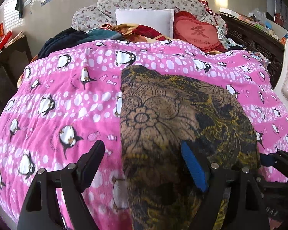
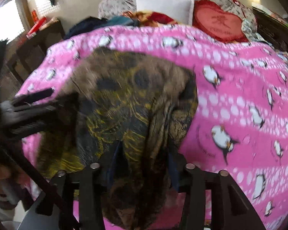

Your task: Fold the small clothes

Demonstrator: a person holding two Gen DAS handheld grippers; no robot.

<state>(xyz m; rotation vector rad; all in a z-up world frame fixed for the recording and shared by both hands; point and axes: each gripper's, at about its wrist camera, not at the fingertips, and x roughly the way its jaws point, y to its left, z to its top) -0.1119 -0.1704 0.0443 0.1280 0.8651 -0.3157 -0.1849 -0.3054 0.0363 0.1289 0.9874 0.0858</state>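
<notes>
Left claw (image 1: 142,164) is spread wide: one black finger sits over the pink blanket (image 1: 67,99), the other, with its blue pad (image 1: 194,169), lies on the brown and yellow patterned cloth (image 1: 174,126), so nothing is pinched between them. Right claw (image 2: 144,153) has a bunched fold of the same cloth (image 2: 124,103) running up between its two fingers; they look closed in on it, though the view is motion-blurred and the blue pads are mostly buried in fabric. From the left wrist view the right claw (image 1: 278,162) shows as a black tip at the cloth's right edge, touching it. From the right wrist view the left claw (image 2: 31,103) comes in at the far left, at the cloth's left edge. Cloth lies on the blanket (image 2: 240,99) near the foot of the bed, roughly flat on the far side and gathered toward the right claw. Blanket has a penguin and white dot print. Behind it at the head of the bed: a white pillow (image 1: 145,21), a red heart cushion (image 1: 198,31) just right of it, floral bedding (image 1: 144,0) behind both, and a pile of dark clothes (image 1: 65,39) to the left.
</notes>
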